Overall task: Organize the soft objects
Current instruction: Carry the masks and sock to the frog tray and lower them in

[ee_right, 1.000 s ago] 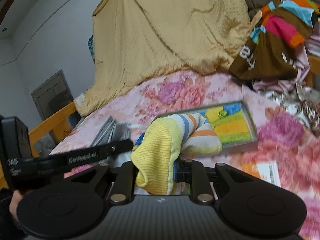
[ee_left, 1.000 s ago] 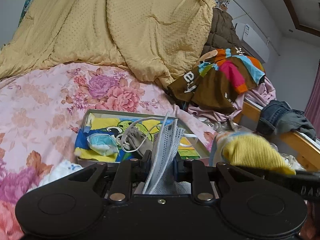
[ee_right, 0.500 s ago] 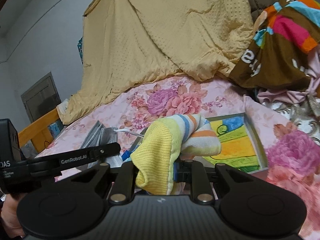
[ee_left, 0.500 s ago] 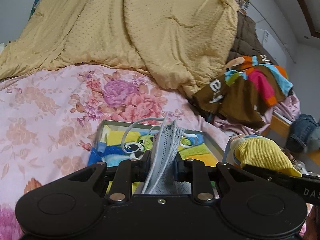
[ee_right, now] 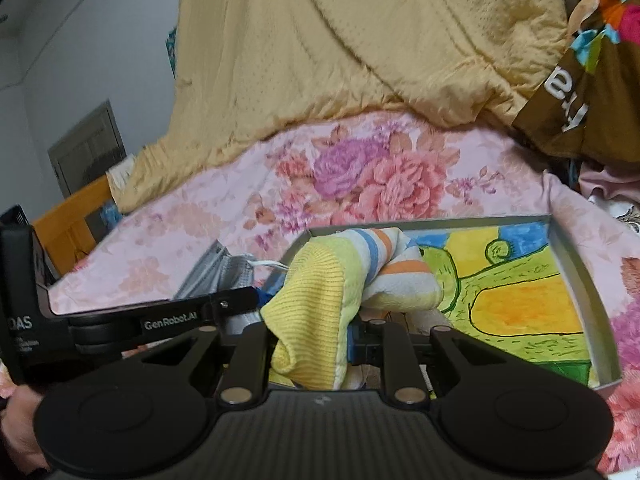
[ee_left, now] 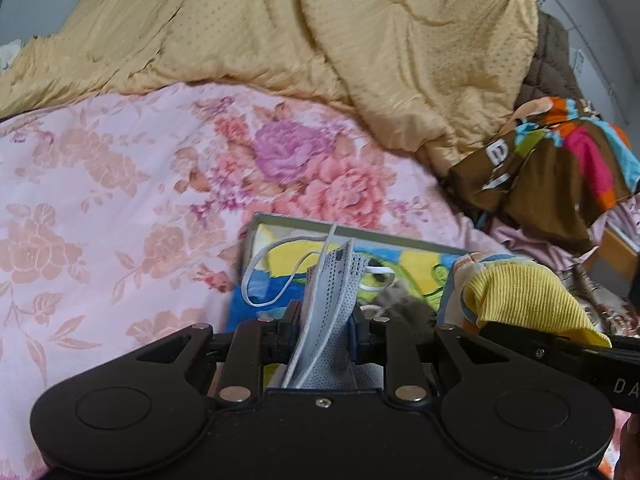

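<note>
My left gripper (ee_left: 323, 322) is shut on a grey face mask (ee_left: 326, 304) with white ear loops, held over the near left end of a shallow grey tray (ee_left: 352, 232) with a yellow, blue and green picture inside. My right gripper (ee_right: 310, 332) is shut on a yellow sock with striped foot (ee_right: 320, 300), held over the same tray (ee_right: 576, 280). The sock also shows in the left wrist view (ee_left: 520, 300) at the right, and the mask in the right wrist view (ee_right: 224, 274) at the left. A grey item (ee_left: 404, 304) lies in the tray.
The tray sits on a pink floral bedsheet (ee_left: 100, 200). A rumpled yellow quilt (ee_left: 320, 32) is piled behind it. A brown multicoloured garment (ee_left: 552, 168) lies at the right. A wooden bed rail (ee_right: 68, 216) runs along the left edge in the right wrist view.
Both grippers have moved forward and lower over the tray, still holding the mask and the sock. The tray now looks larger and closer in both views.
</note>
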Available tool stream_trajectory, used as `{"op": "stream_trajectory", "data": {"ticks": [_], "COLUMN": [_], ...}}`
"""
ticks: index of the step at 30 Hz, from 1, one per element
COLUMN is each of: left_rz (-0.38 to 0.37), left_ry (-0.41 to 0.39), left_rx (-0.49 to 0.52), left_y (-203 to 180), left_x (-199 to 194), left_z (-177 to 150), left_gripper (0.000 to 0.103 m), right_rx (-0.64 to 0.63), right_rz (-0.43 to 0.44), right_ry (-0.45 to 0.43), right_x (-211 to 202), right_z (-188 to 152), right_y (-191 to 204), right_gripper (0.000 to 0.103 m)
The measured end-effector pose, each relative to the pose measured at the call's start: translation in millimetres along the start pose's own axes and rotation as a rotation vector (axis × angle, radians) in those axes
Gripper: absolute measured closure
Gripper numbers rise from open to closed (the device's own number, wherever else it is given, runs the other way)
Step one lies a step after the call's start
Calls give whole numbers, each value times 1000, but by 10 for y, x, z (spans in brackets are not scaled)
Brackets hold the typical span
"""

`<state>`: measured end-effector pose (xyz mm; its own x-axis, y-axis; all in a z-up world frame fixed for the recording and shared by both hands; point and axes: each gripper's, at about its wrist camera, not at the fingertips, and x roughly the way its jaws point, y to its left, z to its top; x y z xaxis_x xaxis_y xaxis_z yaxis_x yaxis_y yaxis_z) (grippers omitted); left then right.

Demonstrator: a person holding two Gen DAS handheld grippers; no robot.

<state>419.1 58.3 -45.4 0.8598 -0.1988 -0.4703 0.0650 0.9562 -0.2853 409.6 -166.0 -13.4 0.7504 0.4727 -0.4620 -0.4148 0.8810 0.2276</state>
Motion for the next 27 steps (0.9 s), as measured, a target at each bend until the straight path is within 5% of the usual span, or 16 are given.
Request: {"op": "stream_trajectory", "data": {"ticks": [17, 27], "left_rz": [-5, 6], "left_ry": [117, 134], "left_rx": [18, 24], "left_y": [33, 12], "left_x": [276, 286], "left_z": [-140, -136], "left_gripper": [77, 71], "right_rx": [-55, -55], "right_rz": [-40, -60], "right_ry": [116, 150], "right_x": [464, 509], "right_z": [-63, -48], "right_y": [34, 45], "right_gripper": [81, 71]}}
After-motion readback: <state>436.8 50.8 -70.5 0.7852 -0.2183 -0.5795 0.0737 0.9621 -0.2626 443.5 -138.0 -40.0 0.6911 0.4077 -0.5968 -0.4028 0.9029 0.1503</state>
